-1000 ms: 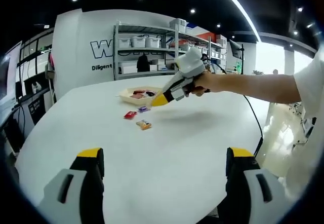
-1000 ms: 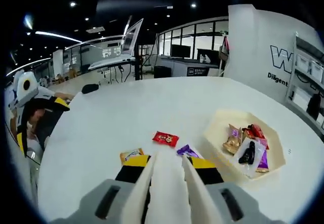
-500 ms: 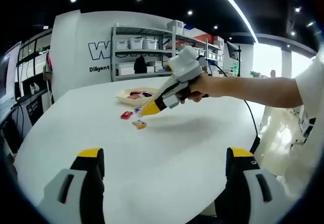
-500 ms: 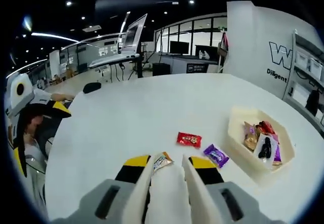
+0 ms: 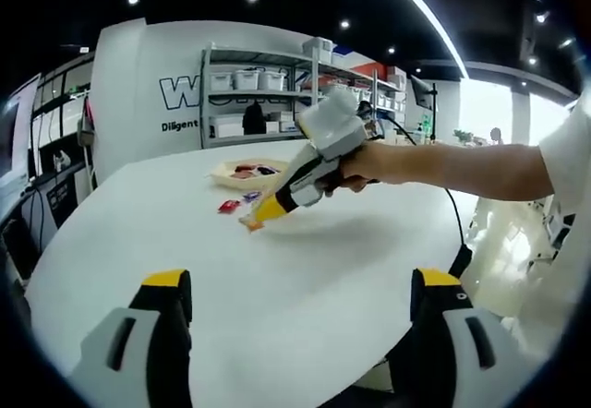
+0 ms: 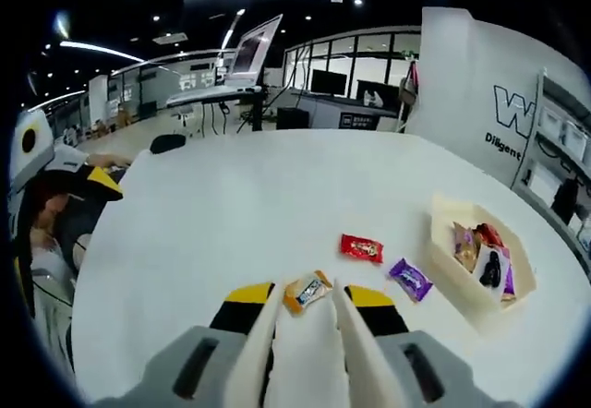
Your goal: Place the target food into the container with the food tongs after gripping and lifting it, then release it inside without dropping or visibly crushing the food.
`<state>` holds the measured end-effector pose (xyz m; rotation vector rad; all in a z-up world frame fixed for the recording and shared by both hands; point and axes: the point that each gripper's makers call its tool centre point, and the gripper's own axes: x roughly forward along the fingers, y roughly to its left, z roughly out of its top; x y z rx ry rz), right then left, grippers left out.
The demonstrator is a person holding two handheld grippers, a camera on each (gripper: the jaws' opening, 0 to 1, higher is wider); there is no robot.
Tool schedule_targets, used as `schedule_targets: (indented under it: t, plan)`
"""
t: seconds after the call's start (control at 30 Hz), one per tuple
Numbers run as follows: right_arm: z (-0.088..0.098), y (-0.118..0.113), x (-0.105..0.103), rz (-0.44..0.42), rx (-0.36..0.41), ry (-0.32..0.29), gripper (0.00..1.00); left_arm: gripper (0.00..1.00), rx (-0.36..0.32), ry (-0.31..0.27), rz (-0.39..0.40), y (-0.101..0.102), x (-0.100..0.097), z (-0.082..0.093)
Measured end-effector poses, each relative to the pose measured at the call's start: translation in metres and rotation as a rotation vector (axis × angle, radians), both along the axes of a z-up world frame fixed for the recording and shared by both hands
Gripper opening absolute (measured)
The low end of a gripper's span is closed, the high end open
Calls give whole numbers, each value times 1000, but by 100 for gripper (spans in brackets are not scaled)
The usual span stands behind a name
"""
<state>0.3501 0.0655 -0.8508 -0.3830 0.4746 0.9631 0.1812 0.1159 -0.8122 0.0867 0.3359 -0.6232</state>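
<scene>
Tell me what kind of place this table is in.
Probably an office or lab workspace: storage shelves with bins, a wall with large lettering, and glass-walled rooms behind the white table.

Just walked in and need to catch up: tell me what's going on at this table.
A person is working with two handheld grippers over a white table. The right gripper, with tong-like jaws, is open around an orange snack packet lying on the table, not yet lifted. A red packet and a purple packet lie apart beside it. The cream tray already holds several snacks. The left gripper hangs open, holding nothing.
</scene>
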Motion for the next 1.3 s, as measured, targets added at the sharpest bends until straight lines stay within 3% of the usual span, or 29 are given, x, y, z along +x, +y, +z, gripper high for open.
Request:
schedule_targets:
  t: [0.03,0.17,0.37,0.5,0.7,1.3]
  plan:
    - [-3,-5,-1,4,-38,-25,22,97,-1,-3,-1,0,-1,1]
    - [-2,-19,2,-11,-45,-21,22,97,-1,-6,-2,-2,-1,3]
    - [4,-33,8,-41,-19,-15,22,97,1,-11,-9,-5,-2,5]
    - [9,-25,7,-39,23,4,22,97,2,-12,-10,-6,-2,6]
    - [5,-8,4,-9,18,-5,22,96,11,-15,-5,-4,-4,7]
    - [-9,4,9,18,14,15,22,97,31,-11,14,5,-5,6]
